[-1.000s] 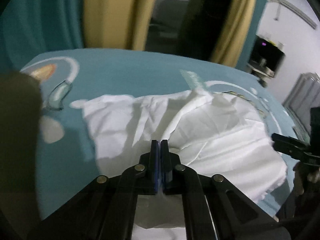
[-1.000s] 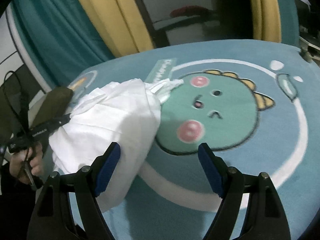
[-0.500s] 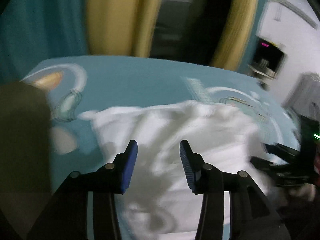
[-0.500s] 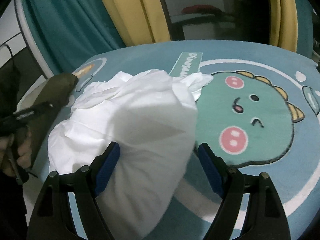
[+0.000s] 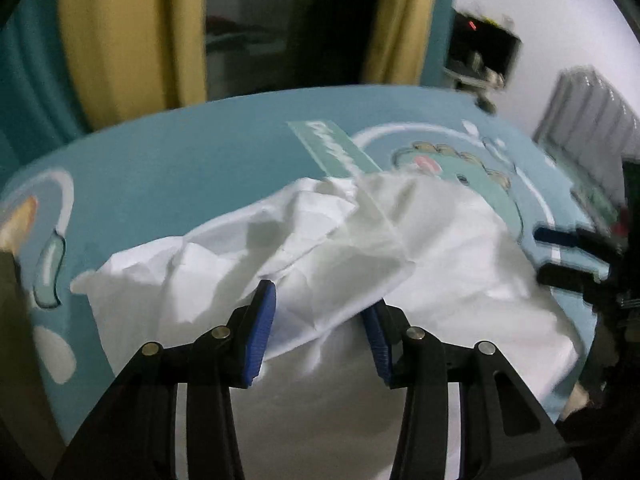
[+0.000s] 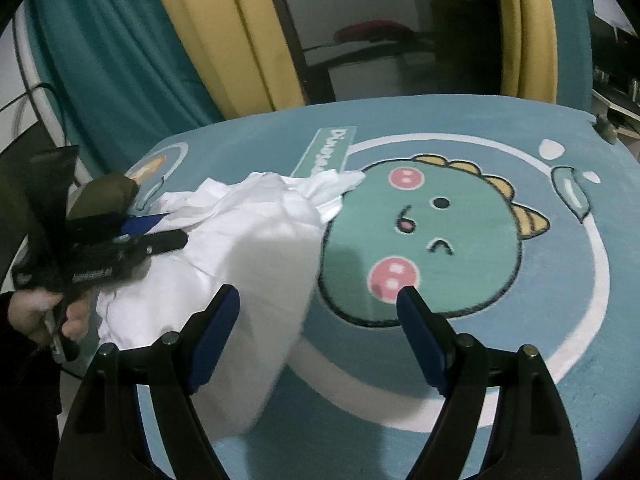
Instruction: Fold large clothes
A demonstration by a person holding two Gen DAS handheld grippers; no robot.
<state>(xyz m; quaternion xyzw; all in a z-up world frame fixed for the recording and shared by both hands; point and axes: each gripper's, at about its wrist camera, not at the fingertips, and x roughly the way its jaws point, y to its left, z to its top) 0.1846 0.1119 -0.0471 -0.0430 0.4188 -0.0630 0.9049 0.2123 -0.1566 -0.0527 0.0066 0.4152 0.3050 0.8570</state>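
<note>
A white garment (image 5: 320, 264) lies crumpled in a loose heap on a teal dinosaur rug (image 5: 180, 176). My left gripper (image 5: 320, 308) is open, its blue pads on either side of a raised fold of the cloth. In the right wrist view the garment (image 6: 256, 248) covers the rug's left part, beside the green dinosaur face (image 6: 424, 240). My right gripper (image 6: 320, 320) is open and empty, low over the garment's right edge. The left gripper (image 6: 152, 232) shows there at the garment's left side; the right gripper (image 5: 560, 252) shows at the right of the left wrist view.
Teal and yellow curtains (image 6: 224, 40) hang behind the rug. A dark doorway (image 6: 360, 32) lies between them. A white radiator (image 5: 588, 116) and a dark device (image 5: 484, 52) stand at the right wall. A person's hand (image 6: 36, 312) holds the left gripper handle.
My left gripper, shut on the cloth a second ago, has opened and let it go. The garment has settled into a heap. The right gripper stayed open and shifted slightly.
</note>
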